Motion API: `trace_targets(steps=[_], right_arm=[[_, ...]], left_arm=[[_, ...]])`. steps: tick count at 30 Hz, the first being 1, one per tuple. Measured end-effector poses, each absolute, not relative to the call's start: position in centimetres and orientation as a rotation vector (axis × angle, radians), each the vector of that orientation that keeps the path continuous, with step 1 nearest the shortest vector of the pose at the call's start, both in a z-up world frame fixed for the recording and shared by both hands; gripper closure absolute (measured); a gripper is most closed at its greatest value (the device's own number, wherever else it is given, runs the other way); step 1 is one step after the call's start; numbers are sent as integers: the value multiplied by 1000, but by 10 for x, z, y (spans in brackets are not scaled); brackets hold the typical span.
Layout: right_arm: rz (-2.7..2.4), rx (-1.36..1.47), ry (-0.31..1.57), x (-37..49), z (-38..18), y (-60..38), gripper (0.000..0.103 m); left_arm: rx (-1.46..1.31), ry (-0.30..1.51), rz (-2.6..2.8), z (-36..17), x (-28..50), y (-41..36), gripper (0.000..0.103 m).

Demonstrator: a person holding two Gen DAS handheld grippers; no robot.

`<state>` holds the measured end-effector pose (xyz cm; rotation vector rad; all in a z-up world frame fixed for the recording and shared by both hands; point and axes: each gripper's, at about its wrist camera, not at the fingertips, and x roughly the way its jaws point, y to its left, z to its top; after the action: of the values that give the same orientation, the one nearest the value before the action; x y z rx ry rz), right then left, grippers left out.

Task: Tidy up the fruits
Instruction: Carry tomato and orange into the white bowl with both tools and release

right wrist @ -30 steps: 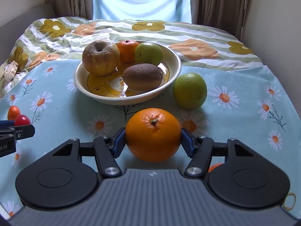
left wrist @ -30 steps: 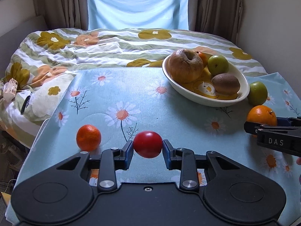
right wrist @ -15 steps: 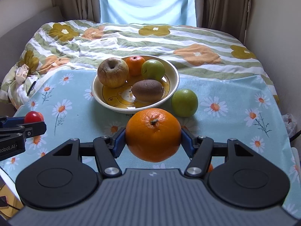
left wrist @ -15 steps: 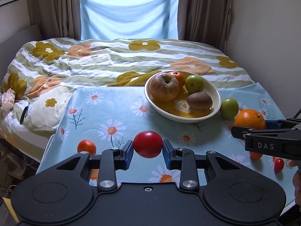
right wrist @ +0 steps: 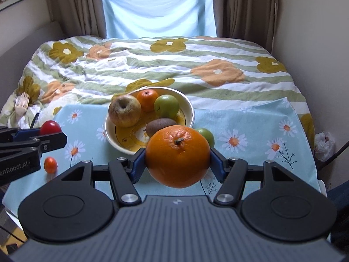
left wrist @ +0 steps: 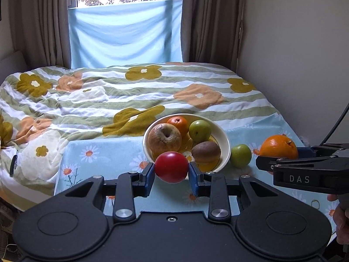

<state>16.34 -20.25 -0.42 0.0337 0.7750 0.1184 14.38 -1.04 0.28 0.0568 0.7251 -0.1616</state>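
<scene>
- While both grippers hang in the air over the near side of the daisy cloth, each one has fruit in it.
- The left gripper has its blue pads clamped on a red tomato, held level and pointing toward the bowl. From the right wrist view it sits out over the cloth's left edge, tomato poking above the fingers.
- The right gripper is closed on a big orange, stem end facing up toward the camera. In the left view the orange rides at the tip of the black fingers, over the right part of the cloth.
- A bit of a hand shows at the right edge of the left view, under the right gripper's body.
- The bowl, cream with a yellow print inside, sits near the cloth's far edge, about mid-width. In it: a wrinkly apple on the left, a small orange at the back, a green fruit on the right, a kiwi at the front.
- Another green fruit sits on the cloth just beside the bowl's right side.
- A small tangerine sits alone near the left edge of the cloth, well apart from the bowl.
- The cloth lies on a bed with a flowery striped duvet.
</scene>
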Motion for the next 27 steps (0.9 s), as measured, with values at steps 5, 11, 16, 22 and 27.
trace_targets(steps=[5,11,16,22,27], right_arm=[[106,16,758,182,2,-208,27],[137,-5,760,214,-3,-214,27],[178,-15,787,242,-13,-219,27],[221,-24,810,273,-24,-225,27],[236,-21,831,296,-33,-232,27]], left_arm=[[72,723,-184,4,164,-19,66],[74,730,-171,-4,190,-32,66],[69,746,-148,-14,215,-42,66],[108,769,-132,-34,246,-59,66],[137,794,-131,-52,267,-71,66]])
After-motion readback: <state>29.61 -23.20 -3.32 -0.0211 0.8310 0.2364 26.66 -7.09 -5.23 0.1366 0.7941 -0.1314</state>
